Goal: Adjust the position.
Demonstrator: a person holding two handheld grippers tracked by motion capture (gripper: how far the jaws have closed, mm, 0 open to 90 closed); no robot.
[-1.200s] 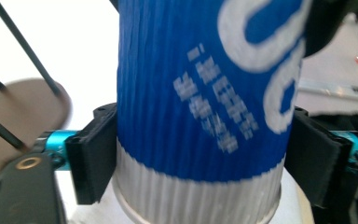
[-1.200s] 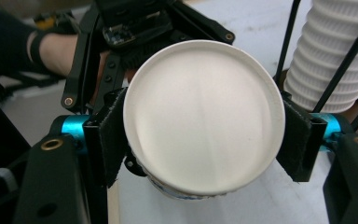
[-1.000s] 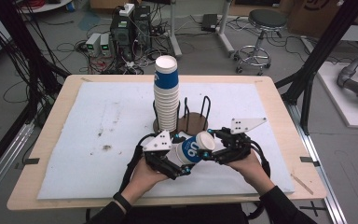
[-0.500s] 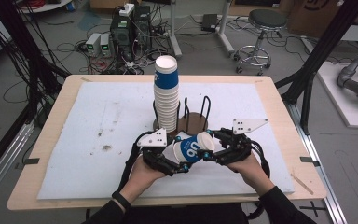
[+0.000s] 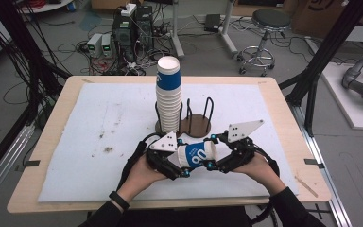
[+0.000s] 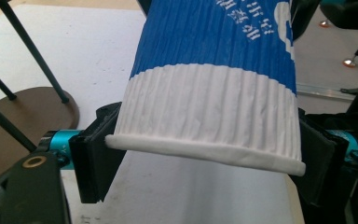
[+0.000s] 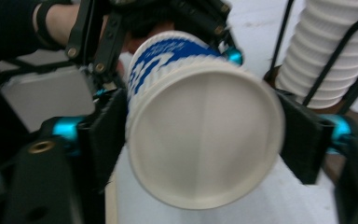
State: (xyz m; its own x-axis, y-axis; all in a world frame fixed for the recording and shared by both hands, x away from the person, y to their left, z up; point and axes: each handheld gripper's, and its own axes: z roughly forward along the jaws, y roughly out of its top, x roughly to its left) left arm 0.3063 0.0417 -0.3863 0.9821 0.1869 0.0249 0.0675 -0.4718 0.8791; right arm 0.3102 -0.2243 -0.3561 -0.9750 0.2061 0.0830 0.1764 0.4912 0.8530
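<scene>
A blue and white paper cup (image 5: 196, 154) lies on its side in the air between my two grippers, near the table's front edge. My left gripper (image 5: 182, 159) has just been closing and is shut on the cup's white rim band (image 6: 205, 116), with a pad on each side. In the left gripper view the pads (image 6: 95, 158) press the rim. My right gripper (image 5: 211, 152) faces the cup's base (image 7: 205, 130). Its jaws have just been opening and stand beside the base, which is still between them.
A tall stack of matching cups (image 5: 168, 94) stands in a brown wire holder (image 5: 196, 125) just behind the grippers. A stained white mat (image 5: 99, 127) covers the wooden table. Cables and equipment lie on the floor beyond.
My left gripper's jaws have closed onto the cup's rim end. The cup and both hands have hardly shifted.
</scene>
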